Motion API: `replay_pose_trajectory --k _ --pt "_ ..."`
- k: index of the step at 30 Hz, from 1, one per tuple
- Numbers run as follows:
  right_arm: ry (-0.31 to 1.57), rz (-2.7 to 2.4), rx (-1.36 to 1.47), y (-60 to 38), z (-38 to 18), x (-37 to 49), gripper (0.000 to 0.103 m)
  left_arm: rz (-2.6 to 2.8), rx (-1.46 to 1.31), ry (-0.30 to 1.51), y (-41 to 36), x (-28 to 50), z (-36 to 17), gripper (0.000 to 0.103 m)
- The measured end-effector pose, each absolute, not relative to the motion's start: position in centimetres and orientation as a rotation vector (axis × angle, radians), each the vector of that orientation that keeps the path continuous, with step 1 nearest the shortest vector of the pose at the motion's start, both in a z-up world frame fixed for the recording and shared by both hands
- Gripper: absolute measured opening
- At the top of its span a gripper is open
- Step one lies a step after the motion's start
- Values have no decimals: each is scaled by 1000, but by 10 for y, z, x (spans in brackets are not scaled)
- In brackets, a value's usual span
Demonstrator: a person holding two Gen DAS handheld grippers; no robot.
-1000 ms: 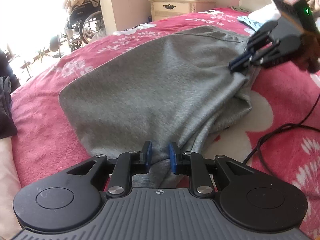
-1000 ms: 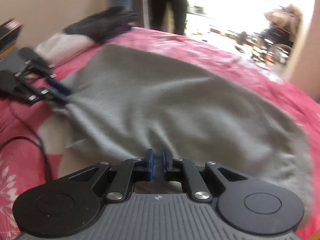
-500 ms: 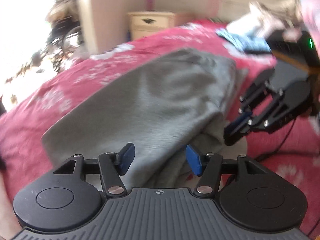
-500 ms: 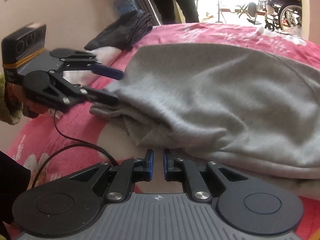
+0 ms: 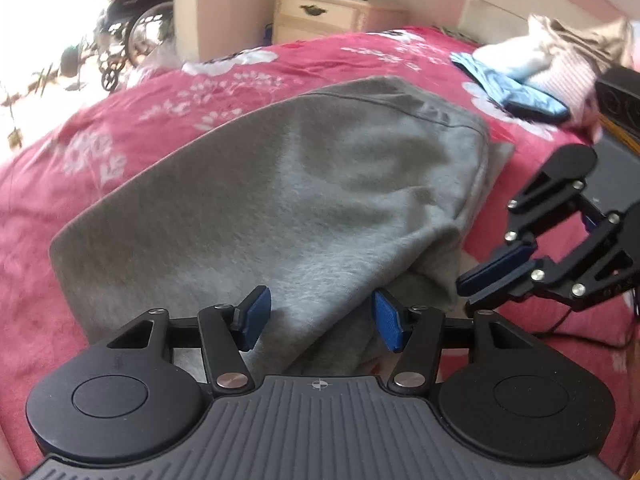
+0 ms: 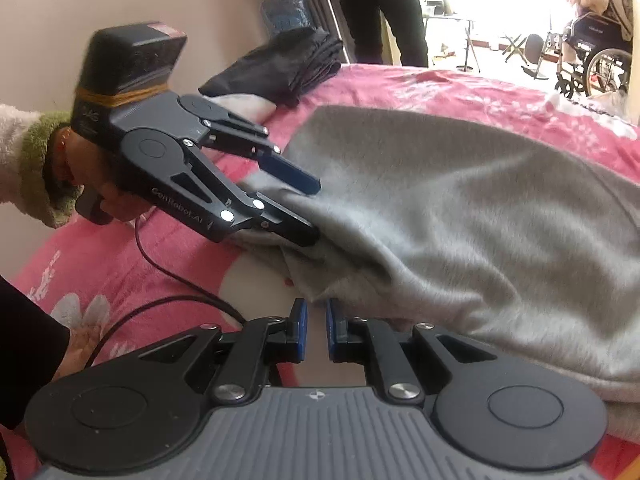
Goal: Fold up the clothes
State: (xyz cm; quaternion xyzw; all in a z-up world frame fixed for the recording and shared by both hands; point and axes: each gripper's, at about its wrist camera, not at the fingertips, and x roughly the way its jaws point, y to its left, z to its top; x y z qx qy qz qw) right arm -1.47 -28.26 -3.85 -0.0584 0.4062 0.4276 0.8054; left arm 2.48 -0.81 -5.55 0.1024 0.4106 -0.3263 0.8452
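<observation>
- left wrist view: the left gripper [image 5: 320, 322] is hovering low with its blue-padded jaws spread wide and nothing pinched between them.
- the folded grey fleece garment [image 5: 272, 208] is lying flat on the pink floral bedspread [image 5: 120, 128], stretching away from just ahead of the jaws; its near folded edge is sitting between and under the two pads, though whether it is touching them cannot be told.
- off to the right of the jaws, the right gripper [image 5: 486, 280] is pointing in toward the garment's rumpled corner, its blue pads lying close together and apart from the cloth.
- far beyond the jaws, a cream wooden nightstand [image 5: 320, 14] is standing against the wall, and a heap of pale and blue clothes [image 5: 532, 76] is lying to the far right.
- right wrist view: the right gripper [image 6: 316, 330] is showing its jaws nearly pressed together, a narrow gap left, holding nothing.
- the grey garment [image 6: 460, 216] is lying just ahead and to the right of those jaws, its loose corner hanging close above the tips.
- ahead on the left, the left gripper [image 6: 314, 210] is straddling the garment's bunched edge with fingers apart, held by a hand [image 6: 92, 184] in a fuzzy cream and green sleeve [image 6: 28, 168].
- a black cable [image 6: 168, 280] is trailing over the bedspread [image 6: 420, 84] left of the jaws.
- far ahead, a folded dark cloth [image 6: 280, 64] is lying at the bed's edge.
</observation>
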Motion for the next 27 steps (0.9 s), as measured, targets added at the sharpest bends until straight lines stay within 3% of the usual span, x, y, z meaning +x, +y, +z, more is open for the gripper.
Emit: replay_pose_trajectory --k 3,11,15,16,27 --pt "868 909 -115 -284 -37 -13 10 -676 288 847 -14 24 -59 46" --pt "865 893 -87 -287 -33 -8 11 -680 513 795 -25 8 -70 47" --pt "851 893 -84 -286 -29 -8 11 -621 495 762 -25 11 -64 18" --pt "846 894 -86 -285 -27 -9 11 -614 488 744 -24 10 -61 15" --pt "744 845 -294 -240 -24 -18 11 -606 466 613 -21 0 -43 11"
